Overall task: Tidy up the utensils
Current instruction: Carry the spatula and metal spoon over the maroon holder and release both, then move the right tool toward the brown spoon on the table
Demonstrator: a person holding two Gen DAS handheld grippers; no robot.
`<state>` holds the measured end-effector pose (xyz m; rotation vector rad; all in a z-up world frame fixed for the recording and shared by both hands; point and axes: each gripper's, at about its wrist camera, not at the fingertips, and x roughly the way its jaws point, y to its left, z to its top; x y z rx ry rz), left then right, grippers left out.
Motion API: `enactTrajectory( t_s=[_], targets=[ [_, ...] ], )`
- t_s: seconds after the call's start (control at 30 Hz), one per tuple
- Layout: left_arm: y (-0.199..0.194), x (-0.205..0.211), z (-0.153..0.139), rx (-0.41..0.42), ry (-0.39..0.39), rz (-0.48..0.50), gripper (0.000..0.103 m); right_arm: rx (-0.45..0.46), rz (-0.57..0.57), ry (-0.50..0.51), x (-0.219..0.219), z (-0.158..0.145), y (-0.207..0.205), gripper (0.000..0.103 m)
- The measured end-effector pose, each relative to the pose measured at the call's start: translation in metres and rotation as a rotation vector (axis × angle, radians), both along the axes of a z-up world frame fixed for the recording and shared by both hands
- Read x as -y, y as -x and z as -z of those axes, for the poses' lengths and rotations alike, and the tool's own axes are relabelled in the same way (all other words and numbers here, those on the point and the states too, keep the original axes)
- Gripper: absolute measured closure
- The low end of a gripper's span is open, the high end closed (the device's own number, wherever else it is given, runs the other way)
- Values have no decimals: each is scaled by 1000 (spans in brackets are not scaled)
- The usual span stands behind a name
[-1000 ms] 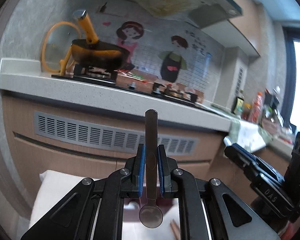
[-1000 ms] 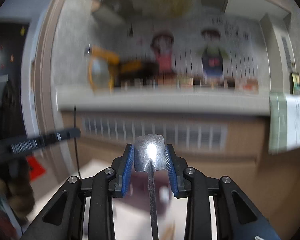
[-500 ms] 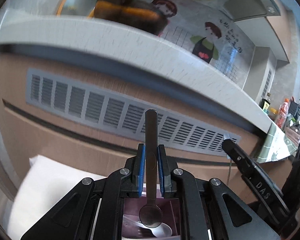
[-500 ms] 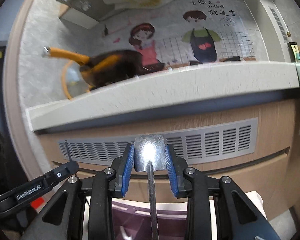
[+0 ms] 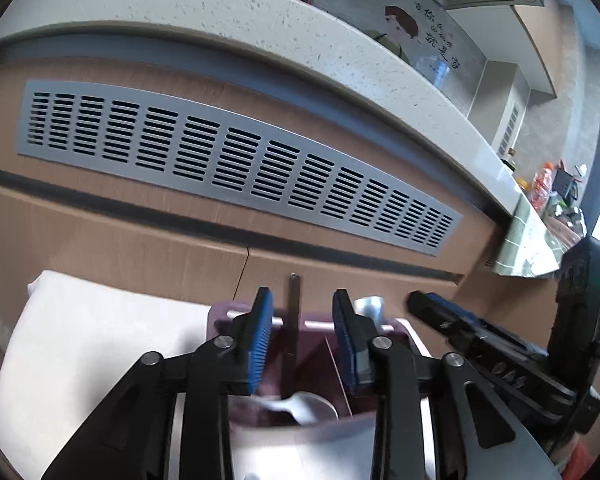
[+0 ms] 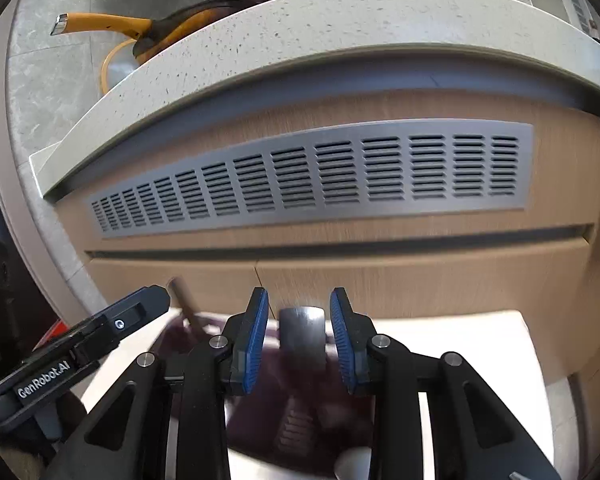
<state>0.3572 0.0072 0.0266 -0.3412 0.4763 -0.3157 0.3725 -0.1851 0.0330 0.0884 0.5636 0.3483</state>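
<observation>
Both tools sit low over a mauve organizer box (image 5: 220, 316), which rests on a white cloth (image 5: 80, 340) in front of the cabinet with the grey vent grille (image 5: 236, 164). Reads as a drop-off step: 2 utensils going into the box at once.

Left tool (image 5: 300, 304): jaws have just been opening and now stand wide, released. The dark metal spoon (image 5: 293, 320) stands upright between the blue pads, with clear gaps on both sides and neither pad touching it. Handle end up, bowl end down inside the box, so it was likely held vertical to slide straight into a slot. It sits in the compartment left of the thin divider (image 5: 340, 376). A white spoon (image 5: 308, 408) already lies at the near end of that compartment.

Right tool (image 6: 299, 304): jaws wide too. The flat-ended metal utensil (image 6: 302, 338) is between the pads, broad shiny end up, with a gap visible on each side. I judge it let go rather than gripped, but it is blurred, so I'm not fully sure. Its lower part runs down into the box and is too smeared to make out. In the left view the same shiny end pokes up at the far rim, right of the divider, so the 2 pieces look headed for separate slots.

Risk: the spoon is unsupported and could tip against the rim.
</observation>
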Motion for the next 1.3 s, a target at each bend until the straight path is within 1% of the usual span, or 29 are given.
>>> enactTrajectory(
  t_s=[0.07, 0.17, 0.23, 0.3, 0.37, 0.43, 0.5, 0.57, 0.63, 0.7, 0.77, 0.8, 0.9, 0.97, 1.07, 1.2, 1.27, 1.3],
  targets=[
    [18, -5, -5, 11, 8, -21, 66, 15, -2, -1, 9, -6, 16, 73],
    [53, -13, -10, 6, -5, -70, 65, 58, -9, 10, 22, -19, 47, 73],
    [74, -15, -8, -8, -10, -73, 65, 88, -16, 35, 33, -27, 72, 73],
    [95, -14, -2, -39, -30, -57, 65, 87, -23, 62, 43, -29, 93, 73],
    [120, -15, 10, -92, -71, -25, 65, 58, -43, 95, 53, -25, 110, 73],
    [140, -21, 21, -140, -93, -4, 65, 14, -82, 138, 61, -15, 128, 73],
    [157, -27, 31, -179, -108, -15, 65, -32, -136, 166, 63, -5, 145, 73],
    [173, -34, 39, -214, -142, -45, 65, -110, -249, 155, 65, 11, 163, 73],
    [186, -40, 46, -226, -173, -76, 65, -177, -369, 132, 61, 24, 175, 73],
    [195, -44, 50, -235, -186, -105, 65, -229, -505, 150, 47, 42, 193, 73],
    [202, -49, 54, -253, -168, -119, 65, -240, -607, 189, 30, 55, 209, 73],
    [204, -49, 56, -263, -159, -123, 65, -239, -674, 222, 18, 62, 219, 72],
    [207, -52, 59, -282, -165, -129, 65, -218, -812, 312, -6, 74, 236, 73],
    [207, -53, 62, -298, -160, -131, 65, -207, -878, 369, -20, 83, 244, 73],
    [205, -53, 67, -317, -150, -122, 65, -223, -915, 400, -34, 92, 242, 74],
    [204, -49, 74, -336, -150, -96, 65, -258, -913, 433, -45, 106, 230, 74],
    [203, -49, 77, -343, -145, -94, 65, -230, -912, 441, -45, 107, 227, 74],
    [203, -49, 79, -347, -141, -94, 65, -238, -914, 461, -47, 110, 227, 70]
  ],
)
